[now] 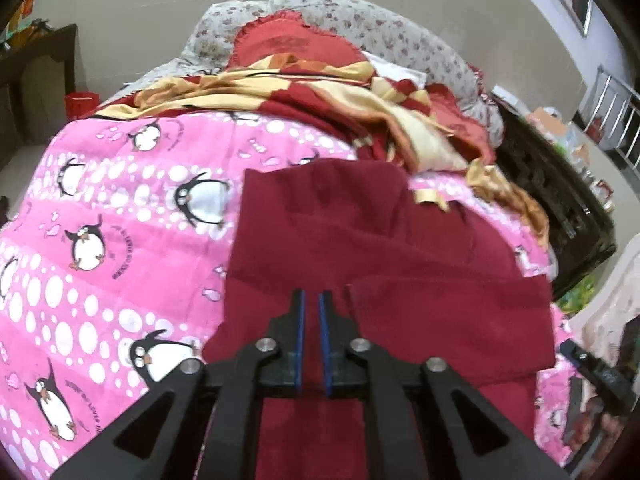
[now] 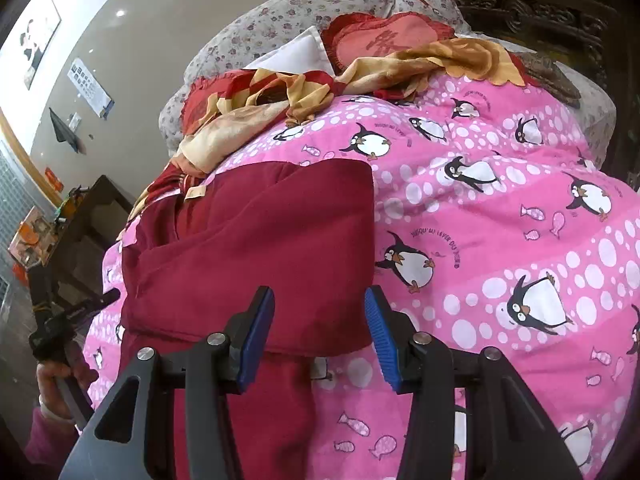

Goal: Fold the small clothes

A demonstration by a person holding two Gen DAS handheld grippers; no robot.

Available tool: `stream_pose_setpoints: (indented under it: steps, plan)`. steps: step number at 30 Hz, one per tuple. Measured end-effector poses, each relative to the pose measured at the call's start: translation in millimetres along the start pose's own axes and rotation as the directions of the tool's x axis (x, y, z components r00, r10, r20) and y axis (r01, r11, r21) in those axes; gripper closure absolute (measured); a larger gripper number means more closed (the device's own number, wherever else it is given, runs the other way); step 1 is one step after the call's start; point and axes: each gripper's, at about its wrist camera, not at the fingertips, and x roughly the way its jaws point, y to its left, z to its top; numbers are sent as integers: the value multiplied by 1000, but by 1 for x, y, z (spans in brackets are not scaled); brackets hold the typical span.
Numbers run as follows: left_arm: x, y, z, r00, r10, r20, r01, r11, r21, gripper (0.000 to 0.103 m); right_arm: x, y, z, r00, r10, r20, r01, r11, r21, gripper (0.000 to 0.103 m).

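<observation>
Maroon garment on pink penguin quilt of bed, partly folded: upper layer doubled over lower, loose strip trailing toward cameras. Probably small trousers or a top; cannot tell which.

Left to right in left wrist view: penguin quilt, then garment centre frame, then red-and-gold blanket bunched behind, dark carved furniture far right. Left claw over garment's near portion, blue pads nearly pressed together, narrow gap, maroon showing through it; cannot tell if cloth pinched or merely below.

Right wrist view: other hand with its tool at far left edge, garment centre-left, quilt filling right. Right claw spread wide, nothing between pads, poised at folded edge near garment's right side.

Step judged: mid-fold, one fold laid, trailing lower part not yet brought up. Next move calls for right claw closing on near edge or trailing strip, both claws lifting together, carrying it over folded stack, keeping edges aligned. Risk: soft fabric slipping, top layer dragging off.
</observation>
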Motion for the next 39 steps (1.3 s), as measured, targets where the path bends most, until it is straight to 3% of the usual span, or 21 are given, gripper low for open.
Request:
stream_pose_setpoints:
  steps: [1,2,3,6,8,10,12,15,18,22,25,31,37,39]
  plan:
    - [0,-4,0,1000,-16,-4,16,1000,6,74,1,0,-1,1000,-1,-3,1,1000,0,56]
    - [1,-8,1,1000,-26,-3,26,1000,12,58,2,0,-1,1000,0,-7,0,1000,2,56]
    - [2,-13,0,999,-38,0,38,999,18,51,3,0,-2,1000,1,-10,-1,1000,6,56]
    - [13,-30,-5,997,-75,-26,76,996,41,51,5,1,-5,1000,11,-19,-11,1000,14,56]
    - [28,-42,-12,996,-62,-72,67,995,71,51,6,2,-6,1000,8,-25,-8,1000,8,56]
    - [43,-46,-21,991,-24,-130,35,996,82,59,6,2,-8,1000,7,-31,-7,1000,4,56]
    - [53,-44,-28,987,11,-160,2,996,84,79,6,1,-9,999,8,-33,-8,1000,7,56]
    - [46,-36,-26,991,-11,-130,16,999,37,86,6,-2,-9,999,5,-31,-5,1000,17,56]
    - [27,-42,-18,998,-31,-60,35,997,62,89,6,-6,-8,1000,3,-27,-3,999,32,56]
    - [0,-47,1,997,-58,40,55,995,81,90,6,-10,-1,1000,-6,-7,7,999,54,56]
    - [-6,-34,18,997,-22,68,19,999,41,90,2,-9,9,1000,-19,17,19,999,51,56]
    - [24,-10,-2,996,78,-38,-78,997,7,90,16,6,28,998,-55,28,56,998,-5,56]
    - [33,-6,-10,994,96,-59,-95,995,8,89,67,13,39,990,-111,-84,108,993,-47,56]
    - [32,-5,-10,994,94,-64,-93,996,8,77,76,10,40,986,-141,-87,133,987,-95,64]
